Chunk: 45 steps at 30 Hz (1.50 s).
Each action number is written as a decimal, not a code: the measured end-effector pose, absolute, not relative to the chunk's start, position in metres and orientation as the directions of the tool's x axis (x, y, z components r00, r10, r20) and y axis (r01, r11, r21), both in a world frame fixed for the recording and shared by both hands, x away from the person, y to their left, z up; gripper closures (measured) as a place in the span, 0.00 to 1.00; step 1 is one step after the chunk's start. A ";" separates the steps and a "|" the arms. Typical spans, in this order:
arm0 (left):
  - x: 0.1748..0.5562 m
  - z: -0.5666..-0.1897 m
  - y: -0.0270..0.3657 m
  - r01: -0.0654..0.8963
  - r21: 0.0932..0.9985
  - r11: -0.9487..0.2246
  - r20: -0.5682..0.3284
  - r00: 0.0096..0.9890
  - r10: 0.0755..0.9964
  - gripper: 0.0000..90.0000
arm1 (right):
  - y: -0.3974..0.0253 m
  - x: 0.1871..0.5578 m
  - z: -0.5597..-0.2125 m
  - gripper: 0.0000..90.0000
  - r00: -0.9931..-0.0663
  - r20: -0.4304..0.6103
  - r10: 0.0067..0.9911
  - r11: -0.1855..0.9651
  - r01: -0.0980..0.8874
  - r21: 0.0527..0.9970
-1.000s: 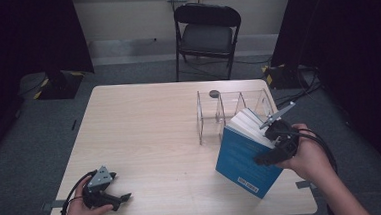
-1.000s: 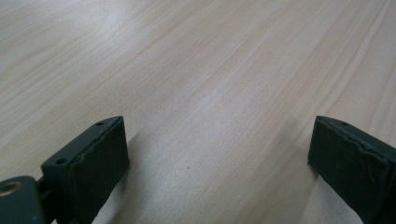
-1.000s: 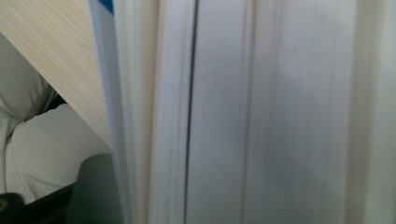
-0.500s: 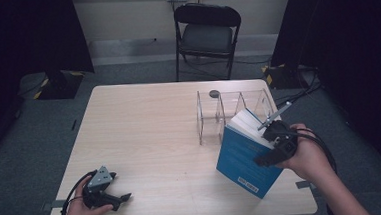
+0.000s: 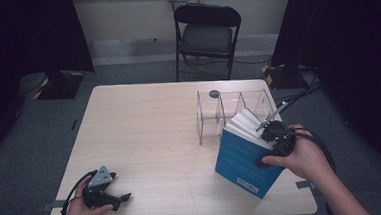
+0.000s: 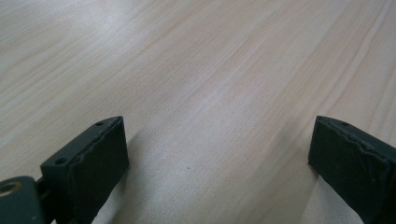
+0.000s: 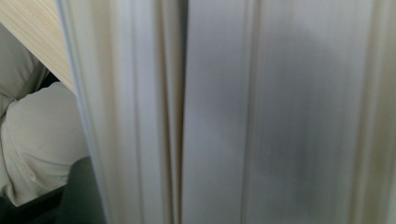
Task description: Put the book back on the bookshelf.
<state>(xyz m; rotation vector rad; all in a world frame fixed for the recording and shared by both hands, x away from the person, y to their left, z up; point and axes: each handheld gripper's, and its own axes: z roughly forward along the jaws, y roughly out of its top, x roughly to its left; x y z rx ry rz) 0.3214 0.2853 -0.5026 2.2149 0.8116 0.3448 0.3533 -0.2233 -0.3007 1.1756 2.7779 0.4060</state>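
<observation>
At the table's [image 5: 145,130] right front corner, seen from the high view: blue book [image 5: 243,162] standing tilted on its lower corner, cover toward the camera, white page block up top, just in front of the clear wire rack [image 5: 228,107]. Right gripper [image 5: 273,145] clamped on the book's right edge, pinching it, hand wrapped around the body, cable trailing off the table's right side. Close up from the right gripper view: pale page edges [image 7: 219,112] running top to bottom. Near the front left corner: left gripper [image 5: 111,196] resting low on the wood, jaws spread wide with bare tabletop [image 6: 201,93] between them. Behind the table, a dark folding chair [image 5: 206,34].
</observation>
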 end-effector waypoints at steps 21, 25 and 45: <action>0.322 -0.502 0.285 0.445 0.721 -0.531 0.000 0.766 0.642 0.04 | -0.247 0.346 -0.280 0.69 -0.620 0.028 0.784 0.576 0.744 0.338; 0.322 -0.502 0.285 0.449 0.721 -0.528 -0.005 0.765 0.644 0.04 | -0.260 0.348 -0.273 0.69 -0.578 0.038 0.815 0.531 0.773 0.347; 0.323 -0.502 0.285 0.447 0.721 -0.530 -0.006 0.768 0.640 0.04 | -0.285 0.364 -0.267 0.69 -0.487 0.024 0.873 0.460 0.840 0.286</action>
